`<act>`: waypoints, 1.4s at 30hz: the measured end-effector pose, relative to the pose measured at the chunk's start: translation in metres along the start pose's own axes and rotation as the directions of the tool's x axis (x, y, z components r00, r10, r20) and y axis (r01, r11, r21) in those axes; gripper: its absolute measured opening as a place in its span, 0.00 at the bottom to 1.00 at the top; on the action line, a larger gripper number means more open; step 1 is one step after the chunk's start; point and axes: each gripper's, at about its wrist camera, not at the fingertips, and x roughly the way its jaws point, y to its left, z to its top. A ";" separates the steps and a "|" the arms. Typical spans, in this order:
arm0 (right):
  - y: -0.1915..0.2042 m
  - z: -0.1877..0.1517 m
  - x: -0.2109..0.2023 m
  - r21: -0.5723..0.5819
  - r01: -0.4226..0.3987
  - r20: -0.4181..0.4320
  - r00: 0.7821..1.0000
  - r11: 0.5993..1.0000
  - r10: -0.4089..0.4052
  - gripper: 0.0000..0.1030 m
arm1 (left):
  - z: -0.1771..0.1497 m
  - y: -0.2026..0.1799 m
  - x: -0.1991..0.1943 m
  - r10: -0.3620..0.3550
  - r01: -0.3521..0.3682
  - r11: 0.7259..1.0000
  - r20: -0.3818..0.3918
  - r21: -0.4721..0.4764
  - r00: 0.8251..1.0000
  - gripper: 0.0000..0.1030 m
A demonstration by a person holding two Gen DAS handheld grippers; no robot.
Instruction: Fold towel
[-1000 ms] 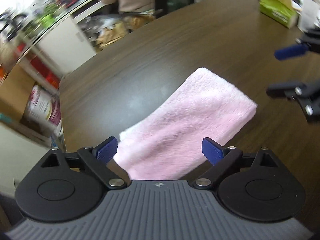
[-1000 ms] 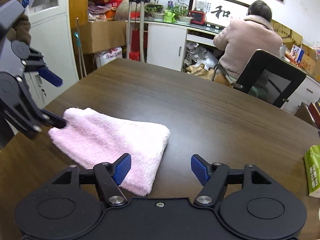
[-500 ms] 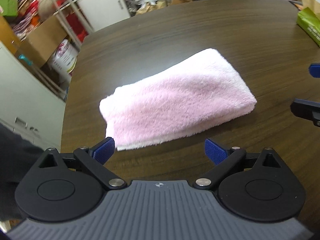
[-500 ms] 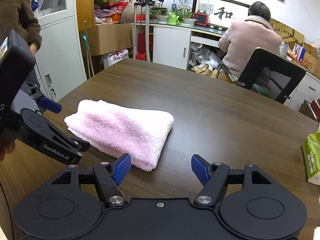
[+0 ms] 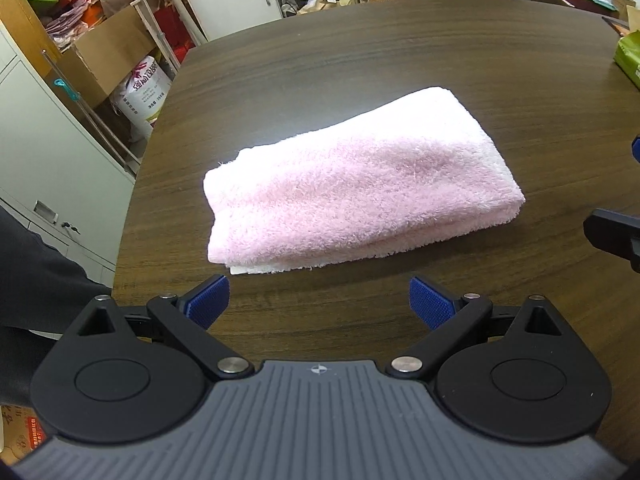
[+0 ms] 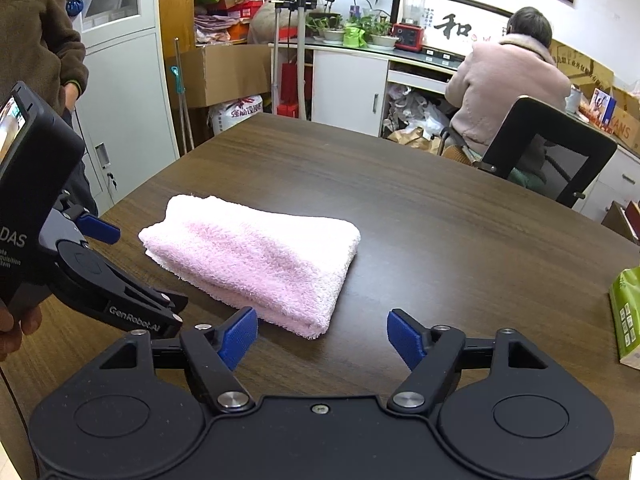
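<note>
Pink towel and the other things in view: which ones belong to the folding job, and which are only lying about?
Job:
- pink towel, folded, on the table
- left tongs, open
- right tongs, open

Lying about:
- green packet
- cardboard box
- white sack
- black chair

towel (image 5: 360, 196): fluffy pink terry cloth | worktop (image 5: 400, 60): dark wood grain, slight sheen | fingers (image 5: 432, 307): textured blue pads

towel (image 5: 356, 188) on table (image 5: 360, 56) | green box (image 6: 626, 316) at table's right edge | seated person (image 6: 508, 84) behind table
</note>
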 end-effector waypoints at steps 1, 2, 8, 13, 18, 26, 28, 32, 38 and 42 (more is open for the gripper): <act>0.000 0.000 0.000 0.000 0.001 0.000 1.000 1.000 -0.001 0.69 | 0.001 0.000 -0.001 -0.002 0.002 1.000 0.007 0.001 1.000 0.95; 0.001 0.000 0.001 0.000 0.004 -0.001 1.000 1.000 -0.004 0.69 | 0.001 0.001 -0.001 -0.007 0.007 1.000 0.014 -0.003 1.000 0.95; 0.005 0.001 0.004 -0.001 0.018 -0.005 1.000 1.000 -0.018 0.69 | 0.004 0.008 -0.003 -0.020 0.022 0.998 0.039 -0.051 0.999 1.00; 0.009 0.001 0.005 -0.009 0.028 -0.005 1.000 1.000 -0.028 0.69 | 0.003 0.011 -0.004 -0.055 0.060 0.994 0.054 -0.091 0.997 1.00; 0.012 0.002 0.005 -0.018 0.035 -0.005 0.999 0.999 -0.035 0.69 | 0.002 0.012 -0.003 -0.093 0.100 0.986 0.056 -0.133 0.994 1.00; 0.014 0.003 0.002 -0.032 0.047 0.006 0.999 0.998 -0.047 0.70 | 0.002 -0.004 -0.003 0.006 -0.003 0.998 0.045 -0.062 0.999 1.00; 0.014 0.003 0.000 -0.034 0.050 0.007 0.999 0.998 -0.050 0.70 | 0.001 -0.015 -0.001 0.081 -0.081 0.997 0.039 -0.001 0.996 1.00; 0.014 0.002 -0.002 -0.034 0.056 0.009 0.998 0.998 -0.056 0.70 | 0.000 -0.018 -0.001 0.063 -0.062 0.998 0.033 -0.007 0.997 1.00; 0.012 0.000 -0.005 -0.031 0.067 0.009 0.998 0.997 -0.067 0.70 | 0.001 -0.015 -0.003 0.019 -0.018 0.999 0.025 -0.035 1.000 1.00; 0.011 0.000 -0.006 -0.028 0.073 0.009 0.997 0.997 -0.072 0.71 | 0.000 -0.018 -0.005 0.000 0.001 0.999 0.024 -0.033 1.000 1.00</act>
